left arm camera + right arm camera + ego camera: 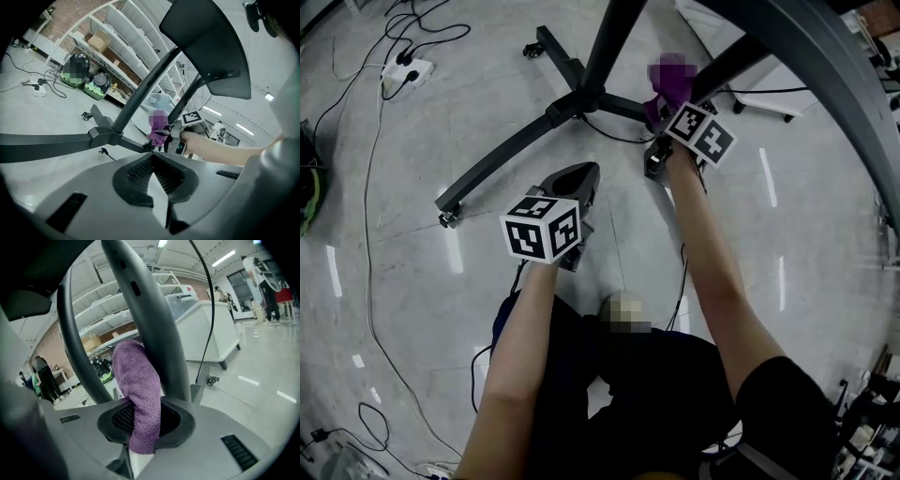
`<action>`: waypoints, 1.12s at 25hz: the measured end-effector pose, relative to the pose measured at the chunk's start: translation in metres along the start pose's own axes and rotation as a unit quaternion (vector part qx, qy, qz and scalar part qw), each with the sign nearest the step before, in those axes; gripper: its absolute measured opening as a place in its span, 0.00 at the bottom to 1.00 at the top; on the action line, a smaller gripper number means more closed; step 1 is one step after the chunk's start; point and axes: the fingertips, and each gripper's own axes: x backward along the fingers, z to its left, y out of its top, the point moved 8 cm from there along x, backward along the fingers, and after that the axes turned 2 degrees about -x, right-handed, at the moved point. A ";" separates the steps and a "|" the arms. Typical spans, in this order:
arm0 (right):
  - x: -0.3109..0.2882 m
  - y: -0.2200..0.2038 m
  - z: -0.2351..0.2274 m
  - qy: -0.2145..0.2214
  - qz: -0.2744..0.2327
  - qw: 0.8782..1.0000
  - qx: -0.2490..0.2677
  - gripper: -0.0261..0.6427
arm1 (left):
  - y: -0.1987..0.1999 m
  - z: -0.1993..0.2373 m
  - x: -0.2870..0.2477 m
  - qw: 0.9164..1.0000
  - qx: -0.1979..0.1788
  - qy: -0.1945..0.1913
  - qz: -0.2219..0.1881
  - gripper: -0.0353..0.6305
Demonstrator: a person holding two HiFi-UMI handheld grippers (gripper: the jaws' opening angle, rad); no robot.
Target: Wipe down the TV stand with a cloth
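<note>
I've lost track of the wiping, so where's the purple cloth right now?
Head view, upper right: the purple cloth is clamped in the right gripper, against a dark leg of the TV stand just right of its hub.

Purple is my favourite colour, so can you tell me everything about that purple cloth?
The purple cloth looks soft and fuzzy, like a looped microfibre towel. It is folded into a thick strip that stands up out of the right gripper, whose fingers are shut on its lower end. Its rounded top leans against the grey stand pole and seems to touch it. No stains show on it.
</note>
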 end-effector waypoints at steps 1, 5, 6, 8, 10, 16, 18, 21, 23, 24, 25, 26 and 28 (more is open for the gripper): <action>-0.002 -0.006 -0.003 -0.007 0.010 1.000 0.012 0.17 | 0.000 0.000 -0.001 1.000 0.000 0.000 0.001 0.06; -0.011 -0.031 -0.014 -0.025 0.046 0.998 0.043 0.17 | 0.002 0.001 -0.001 1.000 -0.003 0.002 0.005 0.06; -0.013 -0.037 -0.017 -0.028 0.055 0.997 0.044 0.17 | 0.002 0.002 0.000 1.000 -0.003 0.003 0.005 0.06; -0.017 -0.048 -0.021 -0.034 0.072 0.996 0.048 0.17 | 0.004 0.004 0.001 1.000 -0.004 0.005 0.005 0.06; -0.020 -0.058 -0.024 -0.036 0.089 0.994 0.048 0.17 | 0.008 0.003 0.002 1.000 -0.005 0.006 0.006 0.06; -0.015 -0.077 -0.019 -0.028 0.116 0.991 0.054 0.17 | 0.013 -0.005 0.001 0.999 -0.028 -0.003 0.024 0.06; -0.010 -0.075 -0.013 -0.020 0.111 0.991 0.065 0.17 | 0.013 -0.005 0.003 0.999 -0.032 -0.004 0.026 0.06; 0.000 -0.058 0.000 -0.007 0.086 0.991 0.099 0.17 | 0.013 -0.002 0.007 1.000 -0.020 0.003 0.022 0.06; 0.009 -0.038 0.014 0.001 0.054 0.990 0.129 0.17 | 0.013 -0.001 0.009 1.000 -0.017 0.003 0.022 0.06; 0.014 -0.026 0.020 0.006 0.033 0.989 0.144 0.17 | 0.013 -0.001 0.010 1.000 -0.021 0.001 0.024 0.06; 0.021 -0.014 0.027 0.011 0.012 0.987 0.157 0.17 | 0.013 -0.001 0.012 0.999 -0.025 -0.001 0.026 0.06; 0.028 0.000 0.035 0.017 -0.009 0.986 0.168 0.17 | 0.012 0.000 0.013 0.999 -0.029 -0.002 0.029 0.06; 0.046 0.025 0.048 0.031 -0.049 0.982 0.180 0.17 | 0.010 0.005 0.017 0.999 -0.026 0.003 0.032 0.06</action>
